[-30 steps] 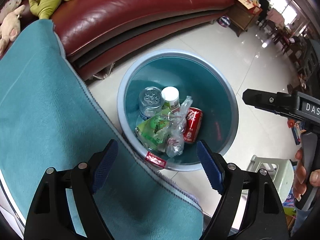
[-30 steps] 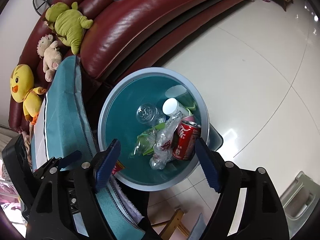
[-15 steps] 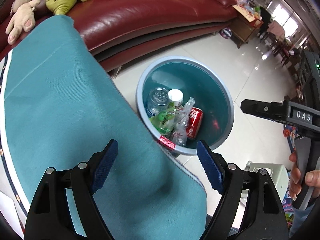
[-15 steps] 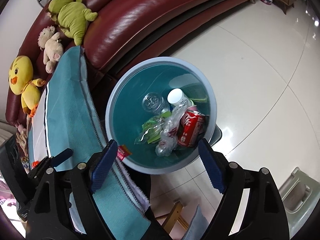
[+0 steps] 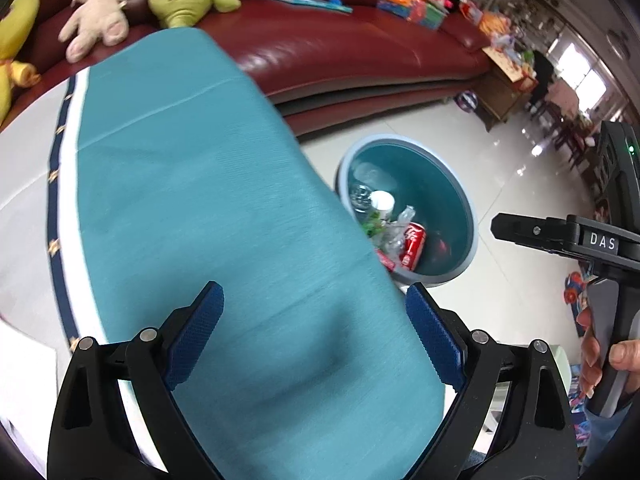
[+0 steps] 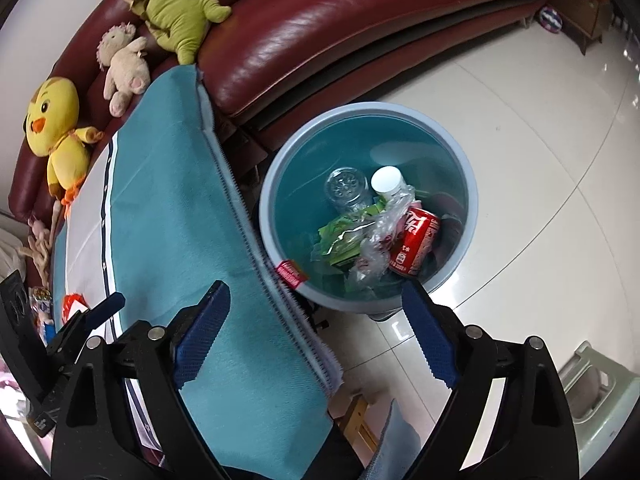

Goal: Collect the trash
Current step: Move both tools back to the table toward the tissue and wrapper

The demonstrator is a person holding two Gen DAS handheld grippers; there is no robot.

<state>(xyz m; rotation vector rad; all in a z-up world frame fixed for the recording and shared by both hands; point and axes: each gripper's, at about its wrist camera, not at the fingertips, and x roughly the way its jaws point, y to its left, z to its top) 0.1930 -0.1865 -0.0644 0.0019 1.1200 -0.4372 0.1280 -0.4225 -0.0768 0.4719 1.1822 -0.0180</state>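
A round blue-grey trash bin (image 6: 472, 200) stands on the tiled floor beside the teal-clothed table (image 6: 168, 200). Inside lie a red cola can (image 6: 416, 244), a green wrapper (image 6: 344, 240), crumpled clear plastic (image 6: 376, 240), a clear bottle (image 6: 348, 190) and a white-capped bottle (image 6: 386, 180). My right gripper (image 6: 316, 292) hangs above the table edge and bin, jaws opening, nothing between them. My left gripper (image 5: 314, 304) is over the teal cloth (image 5: 200, 200), jaws opening and empty; the bin (image 5: 468, 216) and can (image 5: 414, 240) lie ahead to its right.
A dark red leather sofa (image 6: 320, 32) with plush toys (image 6: 176, 4) runs behind the table and bin. A pale green stool (image 6: 592, 380) stands at the lower right. Small packets (image 6: 72, 304) lie on the table's white part. A hand (image 5: 600, 360) grips the right handle.
Both grippers have drawn back and up from the bin toward the table. In the left view the bin has shrunk and slid right. Both pairs of jaws stand wider.
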